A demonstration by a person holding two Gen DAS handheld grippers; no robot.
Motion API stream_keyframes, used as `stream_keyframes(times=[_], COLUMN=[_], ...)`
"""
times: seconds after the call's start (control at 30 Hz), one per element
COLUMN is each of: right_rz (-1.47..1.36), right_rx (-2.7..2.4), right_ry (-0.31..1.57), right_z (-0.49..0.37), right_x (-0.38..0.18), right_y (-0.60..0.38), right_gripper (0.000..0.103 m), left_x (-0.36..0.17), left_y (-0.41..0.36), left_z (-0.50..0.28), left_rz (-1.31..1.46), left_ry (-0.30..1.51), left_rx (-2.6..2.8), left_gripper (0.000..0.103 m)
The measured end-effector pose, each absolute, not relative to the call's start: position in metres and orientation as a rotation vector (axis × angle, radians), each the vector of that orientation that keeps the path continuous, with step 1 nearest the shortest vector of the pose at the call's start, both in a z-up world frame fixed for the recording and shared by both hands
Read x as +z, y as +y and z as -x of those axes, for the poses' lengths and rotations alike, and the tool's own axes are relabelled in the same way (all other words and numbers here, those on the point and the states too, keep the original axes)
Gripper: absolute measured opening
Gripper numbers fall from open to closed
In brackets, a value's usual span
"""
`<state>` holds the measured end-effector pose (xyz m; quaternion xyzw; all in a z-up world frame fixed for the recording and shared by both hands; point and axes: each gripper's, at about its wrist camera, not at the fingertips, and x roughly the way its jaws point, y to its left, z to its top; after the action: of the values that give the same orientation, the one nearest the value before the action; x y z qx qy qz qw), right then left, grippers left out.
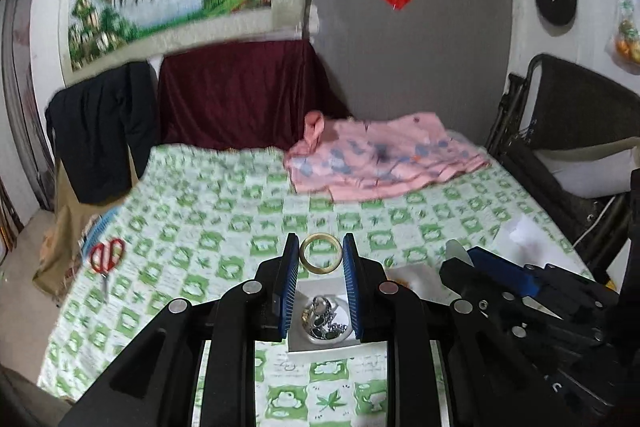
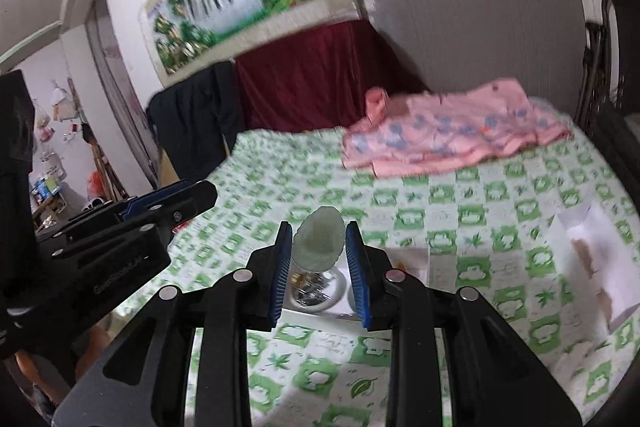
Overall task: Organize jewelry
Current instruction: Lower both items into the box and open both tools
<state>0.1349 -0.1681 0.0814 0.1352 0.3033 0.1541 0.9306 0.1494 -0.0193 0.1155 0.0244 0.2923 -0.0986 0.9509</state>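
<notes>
My left gripper [image 1: 321, 251] is shut on a yellowish jade bangle [image 1: 306, 263], held upright above the bed. Below it a small white dish [image 1: 347, 334] on a white paper holds several silvery jewelry pieces [image 1: 322, 317]. My right gripper [image 2: 318, 235] is shut on a pale green carved jade pendant [image 2: 319, 243], held above the same dish [image 2: 340, 287]. The right gripper also shows at the right of the left wrist view [image 1: 500, 271], and the left gripper at the left of the right wrist view [image 2: 160, 211].
A green-and-white checked bedsheet [image 1: 224, 219] covers the bed. Red-handled scissors [image 1: 106, 259] lie near its left edge. A pink garment [image 1: 384, 159] lies at the back. White paper [image 2: 592, 251] lies to the right. A black chair [image 1: 568, 131] stands at the right.
</notes>
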Motion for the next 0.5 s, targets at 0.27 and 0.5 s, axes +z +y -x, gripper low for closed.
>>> stream_keyframes(times=[0.27,0.5], right_rz=[-0.311,-0.285], right_rx=[0.278,0.267], right_ry=[0.751,0.816], right_z=[-0.171,-0.184], right_x=[0.025,-0.003], right_y=[-0.175,-0.169], right_gripper=[0.027,0.027], left_x=[0.037,-0.004], left_y=[-0.010,-0.011], left_z=[-0.203,-0.221], left_rz=[-0.014,-0.037], left_ry=[0.772,0.853], left_rx=[-0.181,-0.174], left_gripper=[0.022,0.022])
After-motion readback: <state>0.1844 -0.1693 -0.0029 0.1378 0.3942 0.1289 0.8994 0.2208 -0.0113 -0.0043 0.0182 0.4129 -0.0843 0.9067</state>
